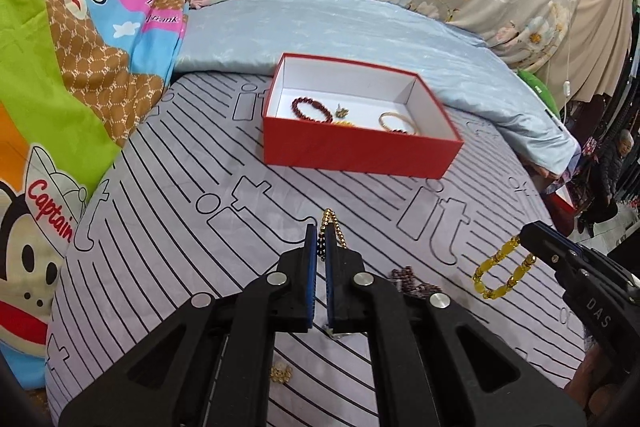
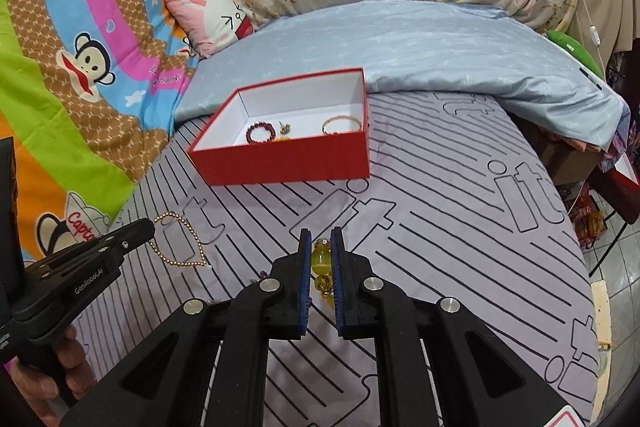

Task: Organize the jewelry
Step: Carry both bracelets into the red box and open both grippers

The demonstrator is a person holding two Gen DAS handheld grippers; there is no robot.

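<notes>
bracelet [image 2: 322,263] upright lengthwise, chain [image 2: 182,241] dangling

Count: one red box [image 1: 360,151] on the bed, 12 o'clock of both tongs. Inside it, four pieces visible: one dark red bead bracelet [image 1: 312,110], one pale gold bangle [image 1: 394,121], one small gold charm [image 1: 342,111], one yellow piece at the near wall, mostly hidden.

Outside the box: one gold bead chain [image 2: 180,241], one yellow bead bracelet [image 1: 500,269], one purple bead strand [image 1: 412,281], one small gold cluster [image 1: 281,372].

Tongs: two pairs.
</notes>
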